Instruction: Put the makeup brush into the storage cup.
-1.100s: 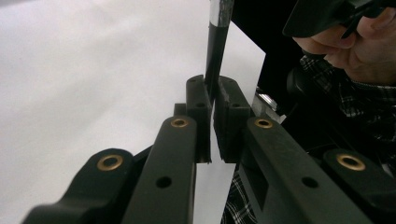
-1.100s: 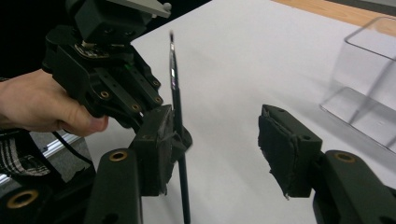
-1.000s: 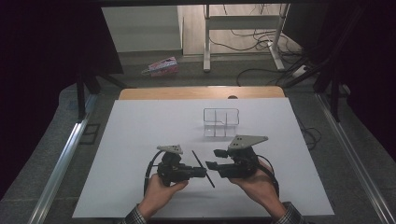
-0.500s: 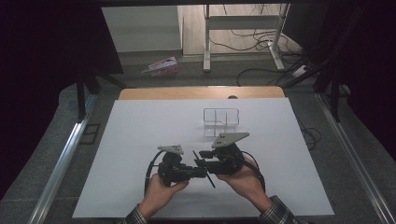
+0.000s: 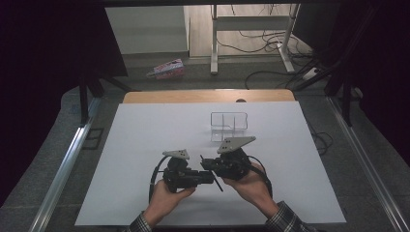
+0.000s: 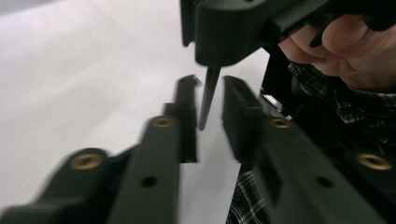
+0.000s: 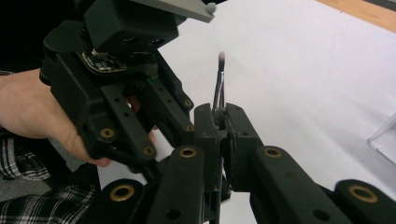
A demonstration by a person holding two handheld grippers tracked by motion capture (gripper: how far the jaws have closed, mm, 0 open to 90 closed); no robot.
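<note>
Thin black pen-like stick [image 5: 212,173] hangs above white surface's near edge, mid-handover. We see right gripper [image 7: 222,122] clamped on it; left gripper [image 6: 205,100] jaws just opening, stick between, untouched. Risk: shallow pinch pivots, stick drops short of clear plastic rack [image 5: 228,125].

A lab recording bay.
You sit at a white surface [image 5: 145,145] ringed by dark curtains [image 5: 48,72], metal rails [image 5: 67,159], and loose floor cables [image 5: 261,46].

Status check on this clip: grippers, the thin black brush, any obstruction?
Right gripper shut on brush. Left gripper just opening, brush handle between its pads, untouched. Clear rack stands apart, nothing blocking.
</note>
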